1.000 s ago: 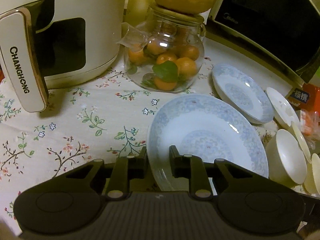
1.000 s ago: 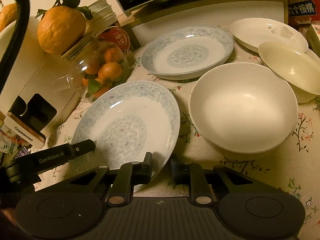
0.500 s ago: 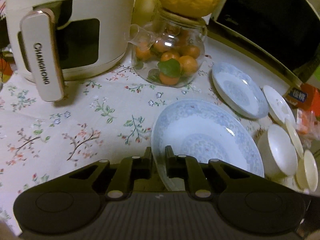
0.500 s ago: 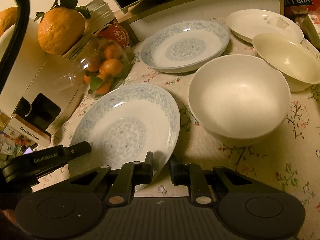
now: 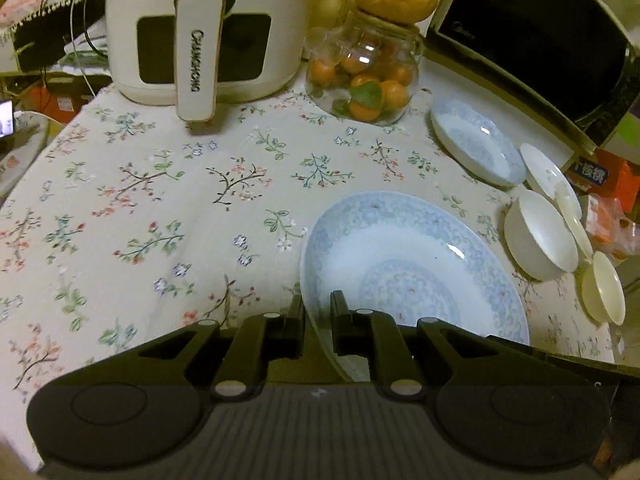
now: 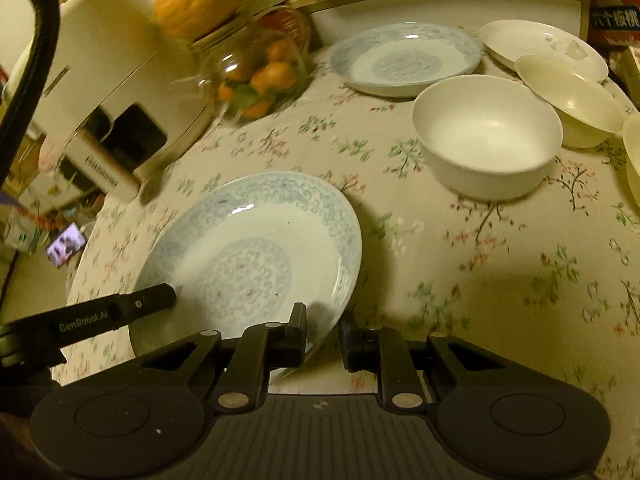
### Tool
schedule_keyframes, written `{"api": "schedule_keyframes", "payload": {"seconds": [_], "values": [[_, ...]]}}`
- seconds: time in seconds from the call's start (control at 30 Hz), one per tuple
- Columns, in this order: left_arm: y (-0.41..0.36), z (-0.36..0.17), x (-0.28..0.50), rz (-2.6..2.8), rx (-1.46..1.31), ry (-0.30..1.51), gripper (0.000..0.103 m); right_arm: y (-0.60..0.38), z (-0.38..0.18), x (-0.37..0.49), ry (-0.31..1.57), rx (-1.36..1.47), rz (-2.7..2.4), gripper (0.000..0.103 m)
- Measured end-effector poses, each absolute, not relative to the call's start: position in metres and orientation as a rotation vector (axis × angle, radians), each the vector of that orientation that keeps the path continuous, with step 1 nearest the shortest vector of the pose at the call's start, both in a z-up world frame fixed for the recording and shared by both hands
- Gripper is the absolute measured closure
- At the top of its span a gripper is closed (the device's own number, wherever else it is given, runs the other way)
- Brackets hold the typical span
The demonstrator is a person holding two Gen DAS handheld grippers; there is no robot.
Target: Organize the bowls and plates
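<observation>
A large blue-patterned plate (image 5: 408,256) hangs tilted just above the floral tablecloth, held from two sides. My left gripper (image 5: 318,304) is shut on its left rim. My right gripper (image 6: 322,320) is shut on the near right rim of the same plate (image 6: 256,248), and a left finger (image 6: 152,300) shows at the plate's far side. Farther back lie a second blue plate (image 6: 404,60), a white bowl (image 6: 486,132), a white small plate (image 6: 540,46) and a cream dish (image 6: 568,94) leaning on another bowl.
A cream air fryer (image 5: 200,28) and a glass jar of small oranges (image 5: 364,76) topped by a big citrus stand at the back. A black microwave (image 5: 540,40) lines the right. The tablecloth (image 5: 160,208) drops off at the left edge.
The left jaws closed onto the plate rim. Both grippers then drew the plate back and up, away from the jar and the other dishes, which now look smaller and farther.
</observation>
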State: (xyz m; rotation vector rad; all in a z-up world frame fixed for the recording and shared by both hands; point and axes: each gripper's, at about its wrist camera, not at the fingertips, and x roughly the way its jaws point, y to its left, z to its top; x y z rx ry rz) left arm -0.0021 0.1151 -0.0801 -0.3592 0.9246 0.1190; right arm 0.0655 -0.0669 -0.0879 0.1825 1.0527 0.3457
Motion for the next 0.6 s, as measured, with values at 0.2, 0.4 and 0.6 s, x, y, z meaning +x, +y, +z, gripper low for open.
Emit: {"api": "schedule_keyframes", "payload": {"seconds": [0.2,0.4,0.6], "values": [[0.114,-0.077,-0.015,0.118,-0.362,0.924,0.092,-0.065,-0.080,0.053,1.016,0.136,0.368,0.086],[0.109,-0.088,-0.020,0.135,-0.361,0.984,0.092,-0.066,-0.091,0.050,1.058,0.109,0.355,0.086],[0.108,-0.093,-0.018,0.142,-0.360,1.013,0.091,-0.064,-0.096,0.047,1.063,0.088,0.357,0.086]]}}
